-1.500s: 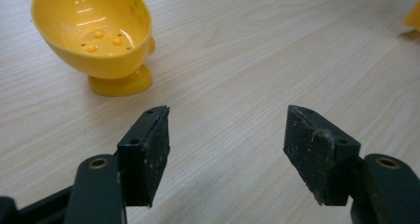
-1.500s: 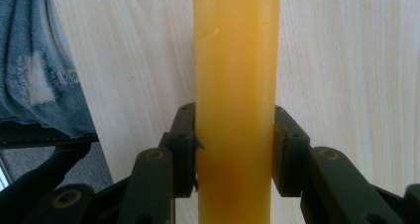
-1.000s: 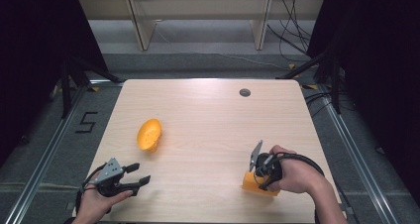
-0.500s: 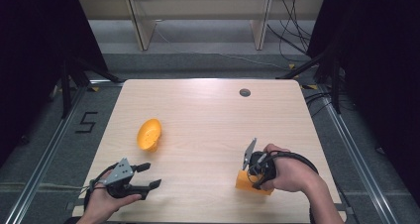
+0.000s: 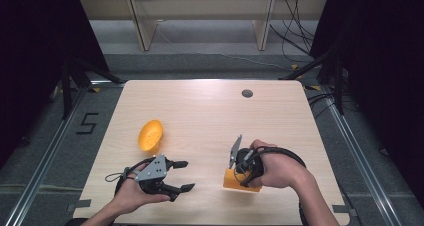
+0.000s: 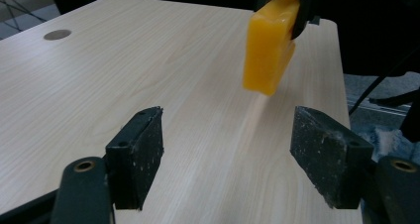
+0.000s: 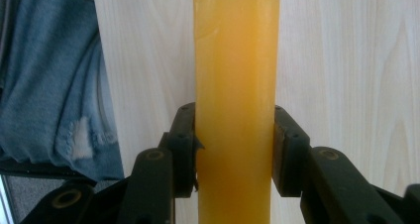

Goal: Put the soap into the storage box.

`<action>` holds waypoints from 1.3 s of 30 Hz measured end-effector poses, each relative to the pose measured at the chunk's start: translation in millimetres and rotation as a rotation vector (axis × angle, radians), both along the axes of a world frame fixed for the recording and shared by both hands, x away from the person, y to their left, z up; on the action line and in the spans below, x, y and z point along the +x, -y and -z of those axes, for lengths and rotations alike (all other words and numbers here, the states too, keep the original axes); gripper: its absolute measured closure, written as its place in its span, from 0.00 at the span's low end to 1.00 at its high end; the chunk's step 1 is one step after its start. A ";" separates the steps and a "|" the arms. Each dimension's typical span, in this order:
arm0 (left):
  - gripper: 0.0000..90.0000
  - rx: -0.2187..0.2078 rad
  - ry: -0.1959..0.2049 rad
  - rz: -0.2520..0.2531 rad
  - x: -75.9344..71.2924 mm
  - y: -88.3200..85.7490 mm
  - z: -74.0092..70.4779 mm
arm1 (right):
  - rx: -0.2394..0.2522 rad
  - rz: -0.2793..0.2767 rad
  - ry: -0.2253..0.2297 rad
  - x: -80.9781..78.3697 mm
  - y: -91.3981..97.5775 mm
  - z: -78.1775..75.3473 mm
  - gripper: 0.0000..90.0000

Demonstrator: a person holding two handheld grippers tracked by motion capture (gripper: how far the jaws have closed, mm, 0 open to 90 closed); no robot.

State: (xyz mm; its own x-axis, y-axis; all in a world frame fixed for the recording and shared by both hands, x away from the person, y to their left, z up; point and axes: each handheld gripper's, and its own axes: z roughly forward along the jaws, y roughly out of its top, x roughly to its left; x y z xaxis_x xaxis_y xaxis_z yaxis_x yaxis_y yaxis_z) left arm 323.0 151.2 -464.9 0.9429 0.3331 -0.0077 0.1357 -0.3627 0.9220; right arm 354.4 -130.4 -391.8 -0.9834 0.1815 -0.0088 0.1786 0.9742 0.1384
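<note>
Orange block [image 7: 236,105] clenched in right claw [image 7: 235,149], lifted off worktop [image 5: 200,111]. Left claw [image 6: 228,159] spread, empty. Slick sides; block may slip

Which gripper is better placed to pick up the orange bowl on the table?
Probably the left gripper: it is open, empty and nearer the orange bowl. The right gripper already clamps the orange block.

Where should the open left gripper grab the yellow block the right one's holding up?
Take the block by its free lower end, flat faces between the left gripper's jaws, coming from the left. The right gripper already clamps its other end, and it seems clear of the table.
</note>
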 end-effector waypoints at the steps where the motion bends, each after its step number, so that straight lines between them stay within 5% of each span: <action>1: 0.32 -0.002 -0.007 0.004 -0.1 2.4 0.6 | -0.002 0.001 0.000 0.2 -4.1 -1.1 0.69; 2: 0.32 -0.001 0.003 0.023 1.4 4.6 1.1 | 0.023 -0.096 0.020 6.5 -7.6 0.2 0.69; 3: 0.32 0.006 0.009 0.031 1.6 6.3 1.1 | 0.007 -0.042 0.010 3.2 -11.4 -1.7 0.69; 9: 0.34 -0.004 -0.016 0.058 5.7 15.7 3.4 | 0.018 -0.099 0.011 5.6 -33.4 -4.5 0.69; 11: 0.35 -0.010 -0.024 0.075 7.0 19.2 4.3 | 0.031 -0.157 0.016 7.9 -39.4 -3.6 0.69; 14: 0.37 -0.003 0.001 0.102 10.1 22.7 3.8 | 0.023 -0.132 0.009 5.1 -45.4 -4.0 0.69; 15: 0.37 -0.013 -0.024 0.086 8.6 24.4 4.0 | 0.018 -0.123 0.003 4.0 -47.1 -4.2 0.69; 22: 0.40 -0.002 -0.015 0.112 9.4 28.2 5.4 | 0.001 -0.146 0.003 3.3 -54.5 -4.1 0.69; 24: 0.40 0.010 -0.015 0.114 9.0 29.2 7.1 | 0.027 -0.197 0.017 6.1 -56.4 -2.1 0.69; 27: 0.44 0.010 -0.016 0.125 9.0 30.4 9.6 | 0.000 -0.159 -0.008 3.1 -58.3 -2.3 0.69; 31: 0.52 0.022 -0.021 0.136 9.1 31.2 11.8 | 0.031 -0.225 0.012 6.5 -61.5 -0.1 0.69; 32: 0.53 0.022 -0.023 0.134 9.1 31.4 12.3 | 0.005 -0.176 0.002 2.8 -62.1 -2.4 0.69; 34: 0.54 0.018 -0.029 0.142 10.2 31.7 13.5 | -0.006 -0.174 -0.010 2.2 -63.6 -3.6 0.69; 35: 0.57 0.010 -0.033 0.143 10.3 31.9 14.1 | 0.018 -0.216 0.019 4.9 -64.8 -2.3 0.69; 39: 0.63 0.008 -0.039 0.148 9.5 31.9 14.9 | -0.007 -0.180 0.004 2.3 -66.6 -4.4 0.69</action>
